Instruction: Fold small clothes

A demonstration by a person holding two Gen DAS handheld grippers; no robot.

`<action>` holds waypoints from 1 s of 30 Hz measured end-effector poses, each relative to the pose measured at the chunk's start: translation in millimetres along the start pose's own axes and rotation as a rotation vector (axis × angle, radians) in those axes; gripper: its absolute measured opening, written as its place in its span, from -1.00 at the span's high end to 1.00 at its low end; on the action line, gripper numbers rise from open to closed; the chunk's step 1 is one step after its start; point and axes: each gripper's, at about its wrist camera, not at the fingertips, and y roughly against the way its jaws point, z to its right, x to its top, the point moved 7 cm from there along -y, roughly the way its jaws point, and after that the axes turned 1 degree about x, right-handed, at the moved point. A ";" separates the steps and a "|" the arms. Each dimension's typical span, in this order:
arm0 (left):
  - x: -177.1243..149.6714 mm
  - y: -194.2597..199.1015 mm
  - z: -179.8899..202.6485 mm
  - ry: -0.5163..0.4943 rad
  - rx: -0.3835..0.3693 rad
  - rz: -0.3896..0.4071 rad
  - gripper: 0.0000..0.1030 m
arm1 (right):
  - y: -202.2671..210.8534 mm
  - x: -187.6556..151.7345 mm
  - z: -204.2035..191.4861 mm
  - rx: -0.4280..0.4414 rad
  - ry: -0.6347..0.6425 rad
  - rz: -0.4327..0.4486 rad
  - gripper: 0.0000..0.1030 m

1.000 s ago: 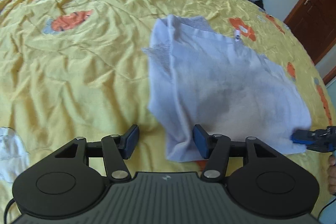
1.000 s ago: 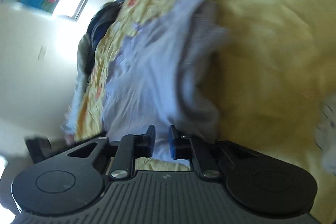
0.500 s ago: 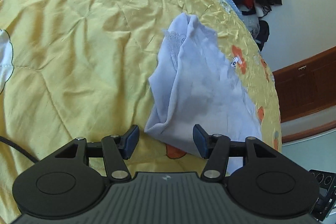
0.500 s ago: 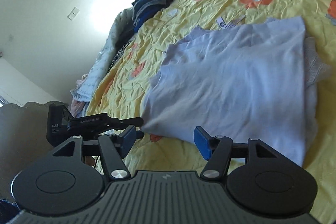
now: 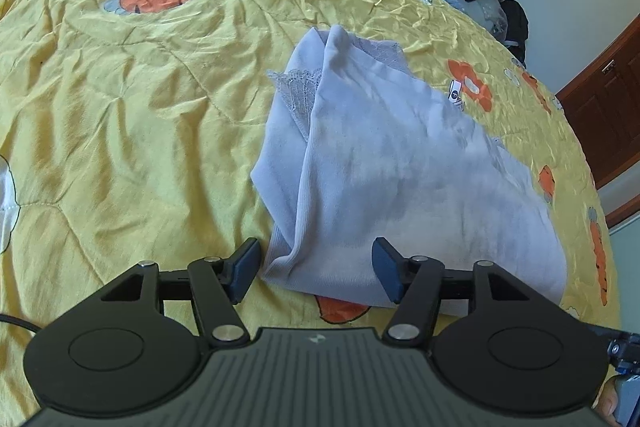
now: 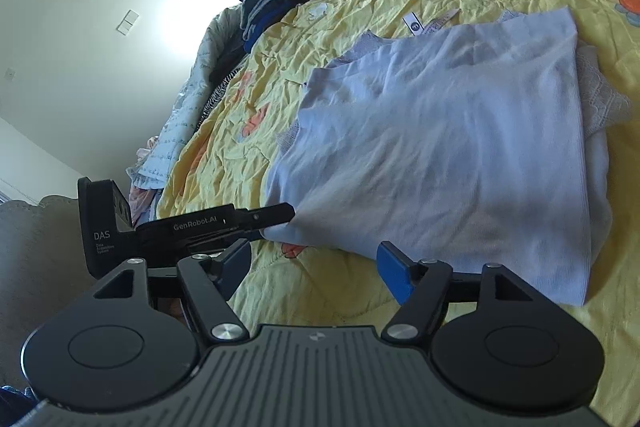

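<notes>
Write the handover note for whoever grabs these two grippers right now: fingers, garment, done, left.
Left gripper: fingers opening, nothing pinched; the pale lilac garment has its near corner just ahead between them.
Right gripper: fingers opening, empty, facing the garment's near edge.
Garment: lies on the yellow flowered bedspread, doubled over, with a lace-trimmed layer sticking out from under one side.
Done: at least one fold, and the cloth is let go.
Left: probably tuck the lace layer in, fold once more, smooth it.
</notes>
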 end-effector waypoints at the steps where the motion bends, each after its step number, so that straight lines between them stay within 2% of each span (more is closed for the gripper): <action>1: 0.7 -0.6 0.3 -0.002 0.001 0.002 -0.18 | -0.6 -0.7 1.2 -0.001 -0.004 -0.003 -0.44; 5: 2.1 -2.4 1.1 0.004 0.005 0.008 -0.18 | -2.5 -2.3 2.7 -0.005 -0.011 -0.014 -0.44; 19: 14.4 -5.5 -18.3 0.237 -0.112 -0.001 -0.16 | -2.1 -1.2 8.5 0.013 -0.055 -0.002 -0.46; 20: 15.5 -6.2 -18.3 0.242 -0.111 -0.002 -0.13 | -2.3 -1.6 9.8 0.014 -0.064 -0.001 -0.46; 21: 16.2 -7.1 -17.9 0.237 -0.100 -0.007 0.20 | -1.9 -1.5 11.1 0.015 -0.073 0.001 -0.46; 23: 16.6 -11.4 -20.2 0.224 -0.061 -0.032 0.56 | 0.0 -1.6 11.1 0.022 -0.078 0.007 -0.46; 24: 17.3 -12.2 -21.8 0.229 -0.060 -0.037 0.67 | 1.4 -1.3 10.8 0.023 -0.078 0.011 -0.46; 30: 20.8 -10.8 -20.3 0.207 -0.026 -0.040 0.85 | 3.6 11.8 11.2 0.058 -0.100 0.028 -0.46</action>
